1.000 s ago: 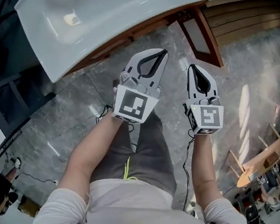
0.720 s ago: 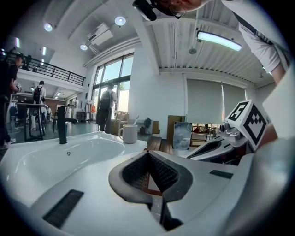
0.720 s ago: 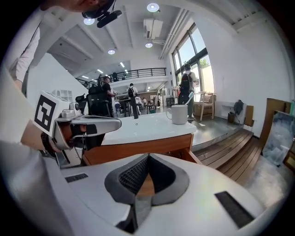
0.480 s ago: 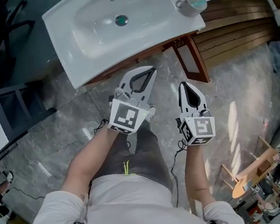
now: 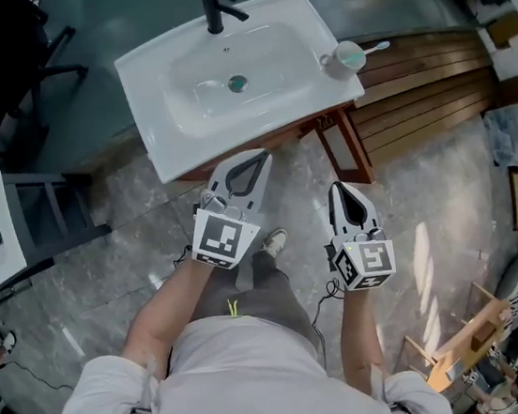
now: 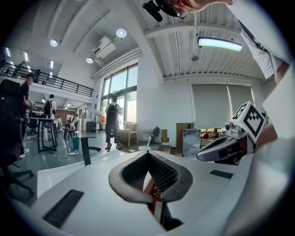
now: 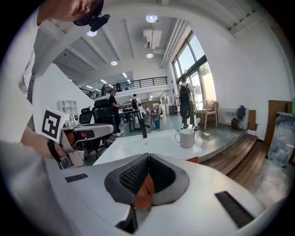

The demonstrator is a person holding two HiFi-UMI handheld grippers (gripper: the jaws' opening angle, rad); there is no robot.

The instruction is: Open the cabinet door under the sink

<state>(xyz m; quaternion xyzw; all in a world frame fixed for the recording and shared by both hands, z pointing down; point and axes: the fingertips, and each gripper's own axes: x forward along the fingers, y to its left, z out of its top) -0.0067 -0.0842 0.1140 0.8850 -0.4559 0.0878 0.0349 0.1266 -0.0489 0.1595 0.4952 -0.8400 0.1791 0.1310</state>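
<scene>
Cabinet door [image 5: 345, 147] juts out under the right end of the white sink [image 5: 160, 140]. My left tongs [image 5: 255, 162] at the sink's front edge and right tongs [image 5: 345, 190] beside the door are both pressed together, empty.

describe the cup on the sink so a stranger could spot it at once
Find the white sink over the grey floor. On its right-hand corner stands the pale cup. It alone holds a toothbrush; the black tap stands at the back edge.
</scene>
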